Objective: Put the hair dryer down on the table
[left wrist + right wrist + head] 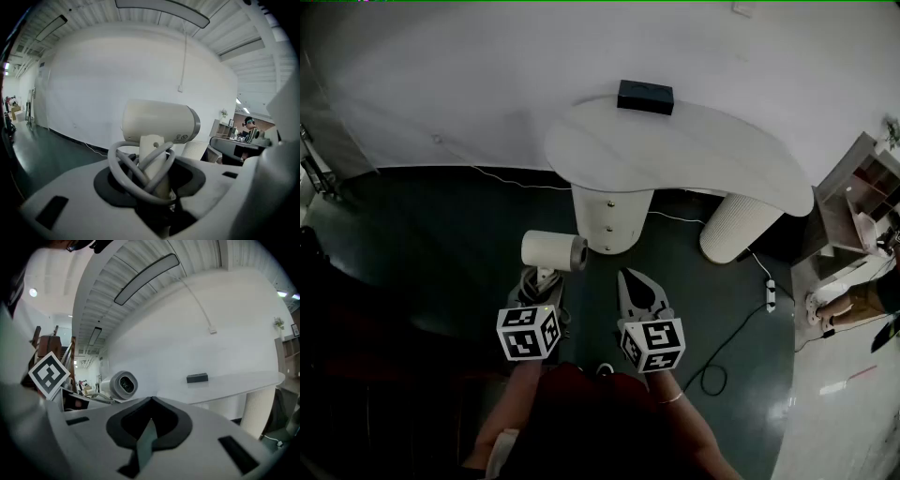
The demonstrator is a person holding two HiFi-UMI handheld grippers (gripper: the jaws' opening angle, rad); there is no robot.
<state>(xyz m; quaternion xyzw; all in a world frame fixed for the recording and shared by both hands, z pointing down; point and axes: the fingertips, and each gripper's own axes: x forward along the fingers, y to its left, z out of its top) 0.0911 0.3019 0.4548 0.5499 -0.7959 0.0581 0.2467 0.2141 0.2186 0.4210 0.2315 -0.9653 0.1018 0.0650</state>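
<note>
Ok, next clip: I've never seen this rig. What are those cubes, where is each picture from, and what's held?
No robot: a person wears a head camera and holds a two-jaw gripper in each hand; the marker cubes are part of the grippers. The head view looks down on both. The other two views come from cameras on each gripper, looking along its jaws. The left gripper is shut on the handle of a white hair dryer, its cord looped round the handle. The right gripper is shut and empty. Ahead stands a white table with a black box on it; the dryer is not on it yet.
</note>
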